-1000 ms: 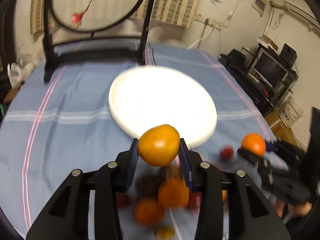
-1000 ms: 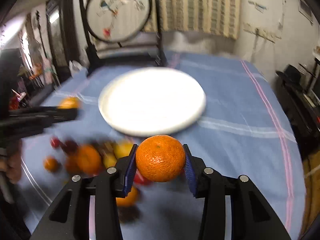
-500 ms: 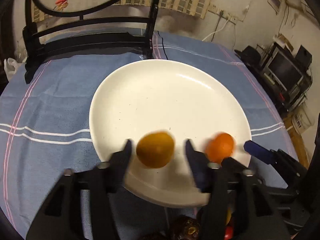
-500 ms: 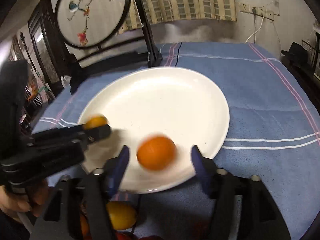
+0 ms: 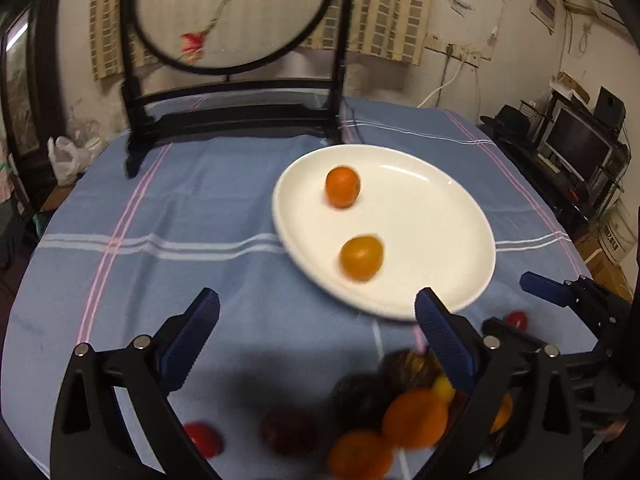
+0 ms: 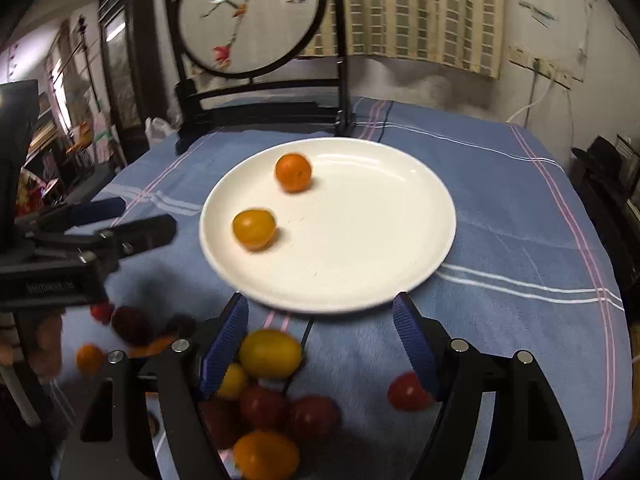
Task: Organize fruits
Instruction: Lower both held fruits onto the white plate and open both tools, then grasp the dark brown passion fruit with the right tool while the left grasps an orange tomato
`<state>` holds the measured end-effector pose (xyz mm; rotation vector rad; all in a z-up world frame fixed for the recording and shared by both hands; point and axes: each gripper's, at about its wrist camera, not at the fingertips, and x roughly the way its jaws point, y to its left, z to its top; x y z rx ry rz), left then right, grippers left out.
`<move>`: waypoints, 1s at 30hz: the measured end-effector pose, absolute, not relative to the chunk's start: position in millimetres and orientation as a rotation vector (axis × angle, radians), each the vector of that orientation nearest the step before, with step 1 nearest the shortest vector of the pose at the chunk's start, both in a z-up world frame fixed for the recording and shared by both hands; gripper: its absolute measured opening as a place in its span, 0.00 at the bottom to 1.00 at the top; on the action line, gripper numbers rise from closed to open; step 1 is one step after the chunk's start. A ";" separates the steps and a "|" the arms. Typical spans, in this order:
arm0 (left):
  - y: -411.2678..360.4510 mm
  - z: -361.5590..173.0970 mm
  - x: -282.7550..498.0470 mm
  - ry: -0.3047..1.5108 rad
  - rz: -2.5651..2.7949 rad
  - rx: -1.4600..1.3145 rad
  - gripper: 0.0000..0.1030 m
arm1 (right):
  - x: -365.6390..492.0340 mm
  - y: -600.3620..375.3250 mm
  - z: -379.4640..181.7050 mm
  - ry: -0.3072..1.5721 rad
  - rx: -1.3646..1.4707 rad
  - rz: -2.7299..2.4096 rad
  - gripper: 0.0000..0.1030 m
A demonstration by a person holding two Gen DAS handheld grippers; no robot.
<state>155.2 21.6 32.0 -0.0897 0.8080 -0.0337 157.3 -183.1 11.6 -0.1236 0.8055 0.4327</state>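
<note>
A white plate [image 5: 436, 240] [image 6: 380, 248] lies on the blue cloth. On it rest a yellow-orange fruit [image 5: 361, 257] [image 6: 254, 229] and an orange mandarin [image 5: 342, 186] [image 6: 293, 172]. My left gripper [image 5: 316, 328] is open and empty, held back from the plate's near rim. My right gripper [image 6: 320, 320] is open and empty, just short of the plate's near edge. A pile of loose fruit lies near me: oranges [image 5: 414, 418], dark red fruits [image 6: 262, 408], a yellow one [image 6: 270, 354] and small red tomatoes [image 6: 406, 392].
A black stand with a round painted screen [image 5: 232, 12] [image 6: 250, 16] stands at the table's far edge. The right gripper shows at the right of the left wrist view [image 5: 560, 292]; the left gripper shows at the left of the right wrist view [image 6: 100, 224]. Shelves and a monitor [image 5: 576, 144] are beyond the table.
Both grippers held a fruit one second ago. They opened over the plate, left the two fruits on it, and have pulled back toward the fruit pile.
</note>
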 end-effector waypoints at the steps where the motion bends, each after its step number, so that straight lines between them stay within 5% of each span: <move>1: 29.3 30.0 145.0 0.812 -0.033 -0.104 0.93 | 151.2 -185.8 9.7 0.814 -0.118 0.443 0.73; 14: 72.3 -5.3 41.7 0.851 0.021 -0.188 0.93 | 52.6 -208.9 -12.4 0.829 -0.144 0.513 0.73; 25: 63.9 -20.7 19.9 0.891 -0.014 -0.197 0.93 | 57.9 -184.5 -30.7 0.933 -0.196 0.461 0.73; 26: 63.4 -21.2 20.7 0.894 -0.015 -0.196 0.93 | 58.6 -183.8 -32.3 0.939 -0.196 0.462 0.72; 28: 61.0 -22.7 21.4 0.902 -0.019 -0.190 0.93 | 60.6 -184.4 -33.3 0.945 -0.186 0.462 0.45; 30: 58.7 -24.6 22.9 0.909 -0.021 -0.186 0.93 | 64.0 -192.2 -33.6 0.953 -0.133 0.471 0.45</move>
